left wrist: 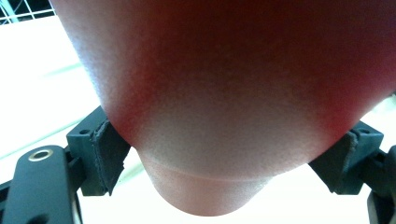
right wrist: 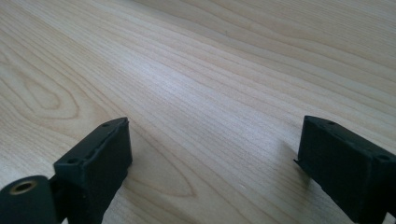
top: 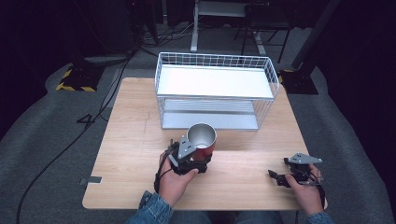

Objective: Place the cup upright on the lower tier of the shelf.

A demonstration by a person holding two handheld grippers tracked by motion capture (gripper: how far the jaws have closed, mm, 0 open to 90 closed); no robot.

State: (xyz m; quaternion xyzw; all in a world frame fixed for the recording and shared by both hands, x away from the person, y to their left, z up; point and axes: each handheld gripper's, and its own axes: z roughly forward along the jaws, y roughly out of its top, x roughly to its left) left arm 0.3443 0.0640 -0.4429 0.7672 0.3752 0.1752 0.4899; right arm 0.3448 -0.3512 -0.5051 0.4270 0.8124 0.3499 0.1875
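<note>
One red cup (top: 202, 138), left tool (top: 198, 161) clamped; one rack (top: 215, 88).

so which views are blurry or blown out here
Left gripper view: the red cup is too close, soft, and the background is blown out white. Right gripper view: the table grain is sharp. High view: the rack shelf glares white, surroundings dark.

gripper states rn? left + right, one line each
Left gripper: shut on the red cup, a jaw pressed against each side.
Right gripper: open, jaws wide apart, nothing between them, over the wooden table.
</note>
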